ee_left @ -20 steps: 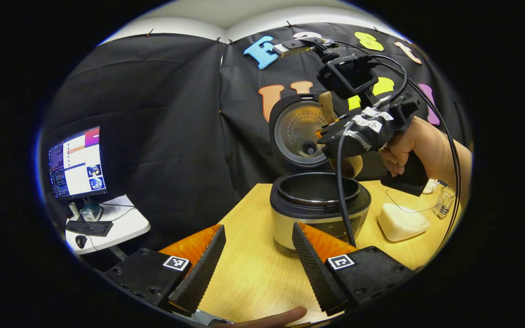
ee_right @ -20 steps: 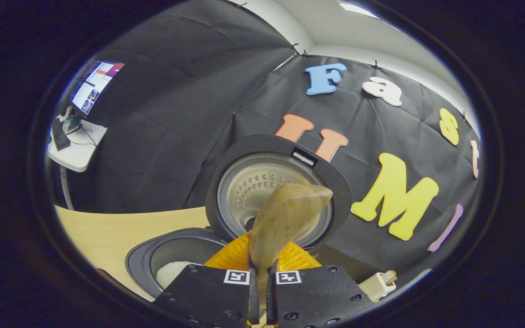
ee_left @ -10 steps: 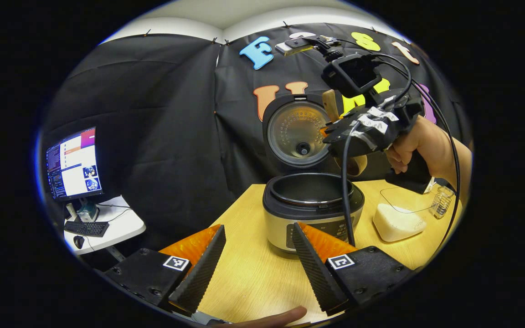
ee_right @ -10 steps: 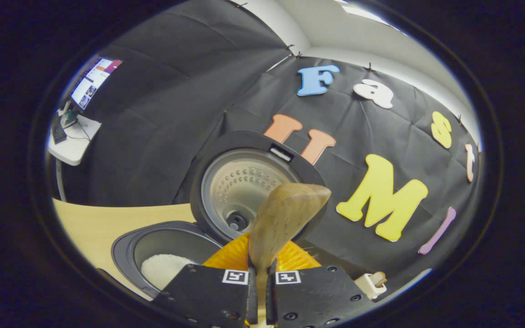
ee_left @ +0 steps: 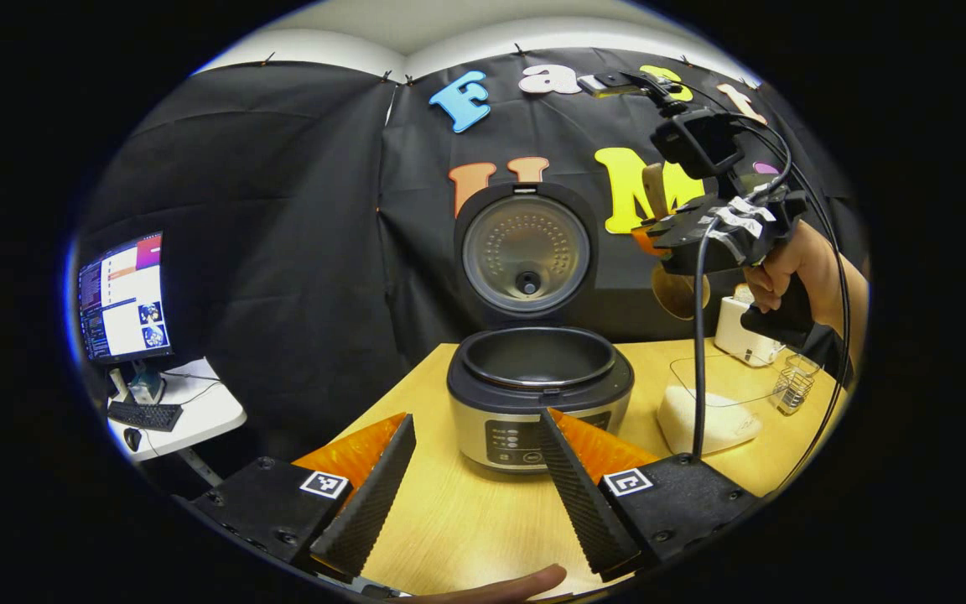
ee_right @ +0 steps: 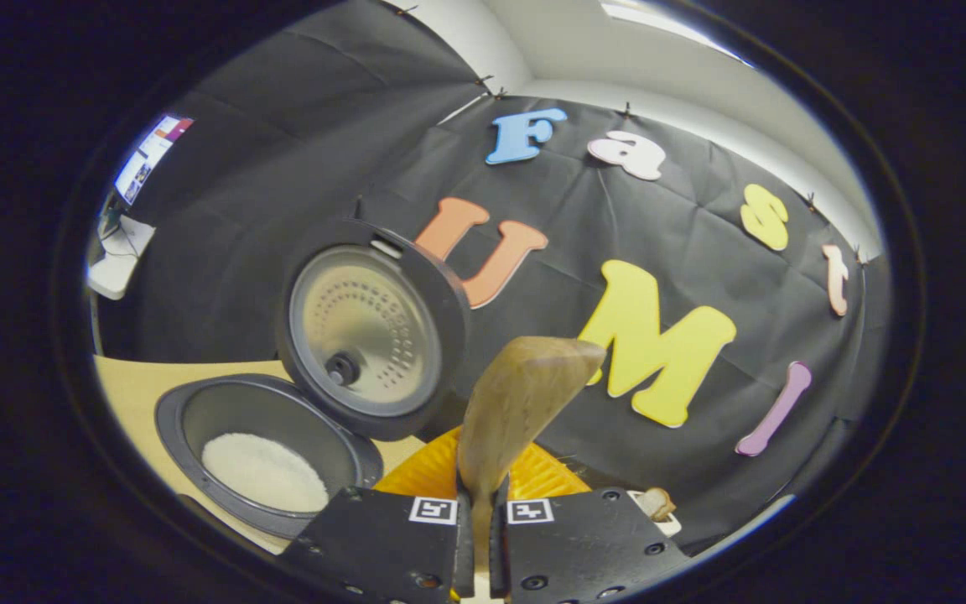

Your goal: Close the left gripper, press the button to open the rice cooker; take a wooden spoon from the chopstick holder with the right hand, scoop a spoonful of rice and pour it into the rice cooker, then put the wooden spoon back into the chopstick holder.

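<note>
Over last sec, R gripper point(ee_right: 476, 503) moved off cooker point(ee_left: 539, 394) toward table's right edge, jaws clamped on spoon point(ee_right: 516, 403). Rice in pot, lid up. Next prob. return to holder point(ee_left: 793, 390), hard to make out. L gripper point(ee_left: 475, 470) wide open, empty, at near edge.

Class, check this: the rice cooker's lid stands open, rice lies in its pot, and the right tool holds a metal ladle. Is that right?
Not quite. The right tool holds a wooden spoon, not a metal ladle, as the right gripper view shows. The rice cooker is open, with rice inside.
</note>
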`<state>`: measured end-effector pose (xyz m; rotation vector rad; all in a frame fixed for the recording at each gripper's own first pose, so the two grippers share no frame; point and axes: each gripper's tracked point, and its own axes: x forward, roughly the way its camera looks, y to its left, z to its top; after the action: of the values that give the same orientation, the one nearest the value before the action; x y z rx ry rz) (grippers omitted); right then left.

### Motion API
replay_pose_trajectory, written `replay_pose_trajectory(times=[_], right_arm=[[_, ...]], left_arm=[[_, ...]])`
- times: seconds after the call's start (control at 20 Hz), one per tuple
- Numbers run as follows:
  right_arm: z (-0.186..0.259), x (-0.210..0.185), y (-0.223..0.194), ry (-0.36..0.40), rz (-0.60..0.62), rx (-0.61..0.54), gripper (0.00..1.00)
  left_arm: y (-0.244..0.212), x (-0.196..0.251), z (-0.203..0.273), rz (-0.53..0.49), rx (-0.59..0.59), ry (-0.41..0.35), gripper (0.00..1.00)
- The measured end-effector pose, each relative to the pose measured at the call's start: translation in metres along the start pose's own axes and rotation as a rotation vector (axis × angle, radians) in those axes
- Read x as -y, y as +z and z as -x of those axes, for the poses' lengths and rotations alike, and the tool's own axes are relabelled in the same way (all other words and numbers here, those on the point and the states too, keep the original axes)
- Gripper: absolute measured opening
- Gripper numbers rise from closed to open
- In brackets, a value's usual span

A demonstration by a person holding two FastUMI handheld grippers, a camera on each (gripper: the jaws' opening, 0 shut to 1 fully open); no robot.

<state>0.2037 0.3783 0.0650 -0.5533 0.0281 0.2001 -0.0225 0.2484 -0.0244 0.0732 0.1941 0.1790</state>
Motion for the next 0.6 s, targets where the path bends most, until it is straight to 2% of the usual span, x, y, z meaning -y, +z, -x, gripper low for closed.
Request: replay_pose_trajectory(times=[0.4,0.45,0.6], right_arm=[[0.020,0.109,-0.052,-0.118,-0.078,-0.056,0.07],[0.010,0.110,-0.062,-0.124,-0.091,-0.063,0.07],[0.020,0.157,-0.099,-0.173,-0.153,-0.111,0.08]], left_arm=[[0.005,0.015,0.004,-0.004,0.012,-0.019,0.95],[0.005,0.016,0.005,-0.011,0.013,-0.022,0.95],[0.010,0.023,0.009,-0.037,0.030,-0.035,0.95]])
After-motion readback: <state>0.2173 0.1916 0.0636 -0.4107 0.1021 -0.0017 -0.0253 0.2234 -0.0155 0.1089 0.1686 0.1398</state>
